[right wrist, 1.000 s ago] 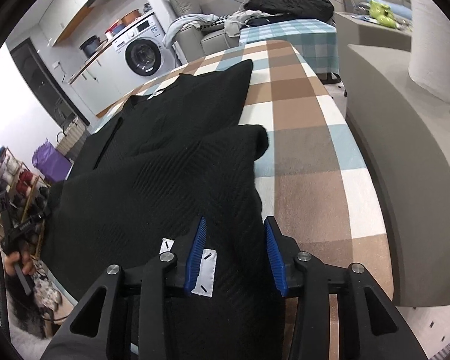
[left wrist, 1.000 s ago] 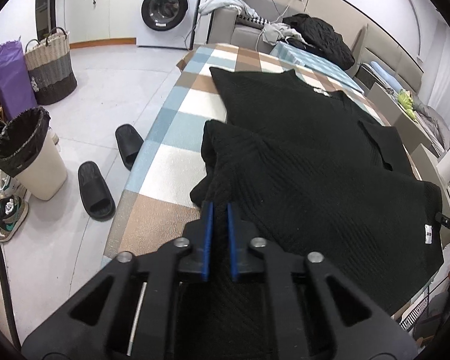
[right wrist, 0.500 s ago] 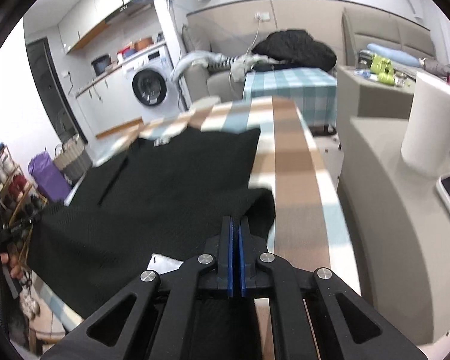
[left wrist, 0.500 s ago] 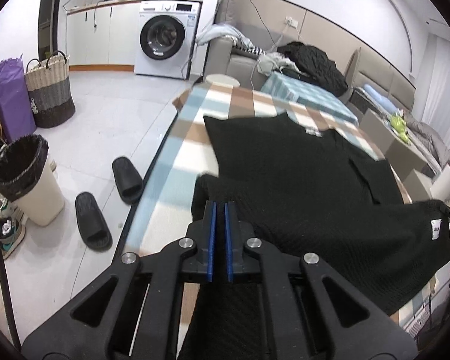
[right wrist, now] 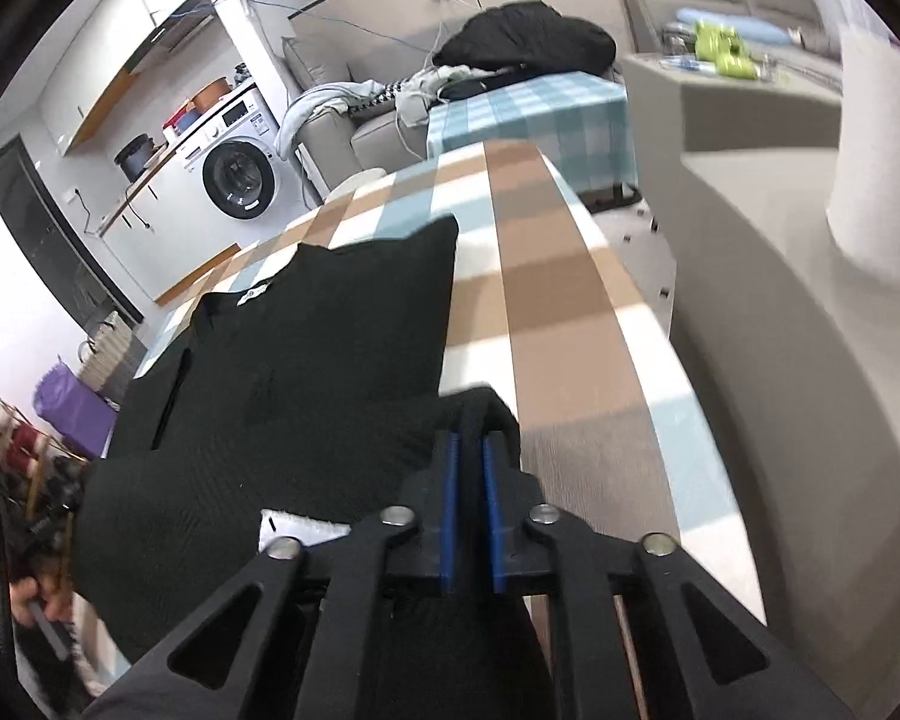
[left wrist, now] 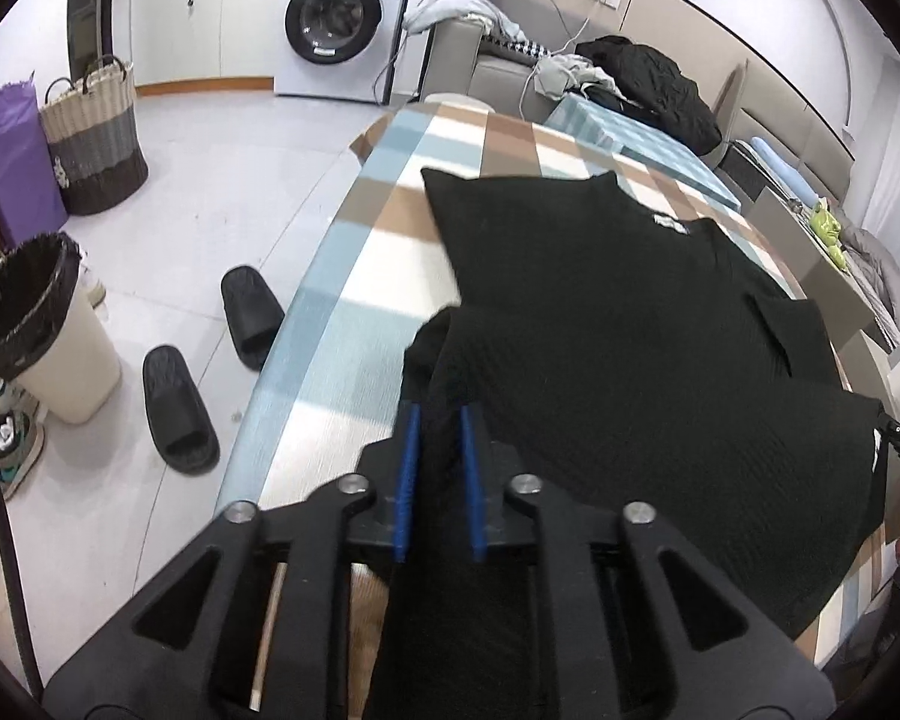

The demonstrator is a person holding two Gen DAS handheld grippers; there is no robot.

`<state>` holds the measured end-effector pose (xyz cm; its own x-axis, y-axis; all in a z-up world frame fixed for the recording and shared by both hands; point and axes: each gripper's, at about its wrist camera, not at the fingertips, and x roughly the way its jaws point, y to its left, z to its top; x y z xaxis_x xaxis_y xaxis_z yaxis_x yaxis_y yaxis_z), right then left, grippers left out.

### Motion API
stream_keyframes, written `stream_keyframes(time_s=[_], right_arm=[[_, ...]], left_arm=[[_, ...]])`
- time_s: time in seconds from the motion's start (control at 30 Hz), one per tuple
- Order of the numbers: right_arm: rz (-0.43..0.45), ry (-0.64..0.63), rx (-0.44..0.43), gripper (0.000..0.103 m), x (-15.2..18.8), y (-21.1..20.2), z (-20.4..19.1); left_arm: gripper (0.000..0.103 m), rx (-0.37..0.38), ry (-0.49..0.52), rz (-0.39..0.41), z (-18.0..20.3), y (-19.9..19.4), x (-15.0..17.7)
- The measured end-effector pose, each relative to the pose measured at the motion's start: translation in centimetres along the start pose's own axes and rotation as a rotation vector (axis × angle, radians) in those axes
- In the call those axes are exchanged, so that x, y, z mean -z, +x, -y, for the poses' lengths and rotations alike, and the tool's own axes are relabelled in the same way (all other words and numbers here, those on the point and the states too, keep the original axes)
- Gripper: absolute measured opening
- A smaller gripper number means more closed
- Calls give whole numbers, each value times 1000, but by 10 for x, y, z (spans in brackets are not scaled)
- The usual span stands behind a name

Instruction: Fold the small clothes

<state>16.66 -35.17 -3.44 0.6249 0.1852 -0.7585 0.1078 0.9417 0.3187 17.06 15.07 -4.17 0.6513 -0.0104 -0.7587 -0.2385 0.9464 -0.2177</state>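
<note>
A black knitted top (left wrist: 630, 312) lies spread on the table with the checked cloth (left wrist: 354, 324). Its near hem is folded up over the body, with a white label (right wrist: 297, 525) showing on the underside. My left gripper (left wrist: 438, 414) is at the hem's left corner. Its jaws are opening, and the bunched cloth still sits between the blue pads (left wrist: 406, 468). In the right wrist view the top (right wrist: 306, 360) fills the left side. My right gripper (right wrist: 469, 441) is at the right corner, jaws opening too, with a fold of cloth between them.
Left of the table, on the floor, are a lined bin (left wrist: 36, 324), two black slippers (left wrist: 180, 408), a woven basket (left wrist: 93, 138) and a washing machine (left wrist: 336, 24). Right of the table runs a grey counter (right wrist: 780, 360) with a white roll (right wrist: 876, 150). A sofa with piled clothes (right wrist: 522, 42) stands behind.
Both grippers closed on the hem corners and carried them forward over the top. Their pads now stand wider apart than half a second ago.
</note>
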Motion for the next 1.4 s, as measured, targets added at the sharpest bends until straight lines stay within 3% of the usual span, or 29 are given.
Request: stream_keyframes(time_s=[0.1,0.23,0.27,0.33,0.37,0.4,0.5,0.6,0.67,0.73,0.87,0.93,1.1,1.17,1.2,1.23,1.27,1.37,1.4], right_arm=[[-16,24,-60,38,5,-3,7],[-45,2,-105,38,16,-2,6],[-46,-10,-101,36,19,-2,4],[-40,-61,-87,19,22,-1,-3],[-38,-75,-86,8,22,-2,-5],[-26,-95,-89,5,22,-5,-9],[32,-134,-70,4,19,-20,-17],[-12,-94,19,5,18,-10,-6],[-54,-43,27,8,19,-2,5],[-53,1,-26,17,20,-4,13],[-36,33,-101,39,29,-21,24],[-45,48,-135,48,39,-29,31],[-67,52,-144,50,59,-32,37],[-76,41,-133,50,62,-28,34],[-79,27,-126,45,63,-25,30],[-77,13,-121,38,64,-24,26],[-78,-21,-112,25,64,-23,20],[-29,-92,-115,6,65,-30,7],[2,-118,-118,5,64,-35,2]], left_arm=[[23,17,-21,-12,-5,-1,6],[23,30,-25,-6,-6,-5,11],[22,29,-20,-2,-5,-7,12],[8,42,-7,7,-1,-11,12],[5,48,2,19,1,-14,12],[5,39,10,33,3,-19,12],[5,24,20,36,3,-23,14],[5,38,8,12,-1,-20,18],[11,27,-7,-12,-4,-22,22],[20,31,-7,-30,-7,-27,26],[57,34,4,-28,-10,-41,43],[57,39,9,-42,-10,-43,52],[57,45,0,-73,-9,-37,67],[48,62,-4,-80,-8,-36,68],[36,73,-10,-78,-7,-36,69],[28,87,-12,-76,-6,-37,69],[17,91,-7,-72,-5,-38,70],[5,65,31,-28,1,-44,70],[4,63,31,-18,2,-45,67]])
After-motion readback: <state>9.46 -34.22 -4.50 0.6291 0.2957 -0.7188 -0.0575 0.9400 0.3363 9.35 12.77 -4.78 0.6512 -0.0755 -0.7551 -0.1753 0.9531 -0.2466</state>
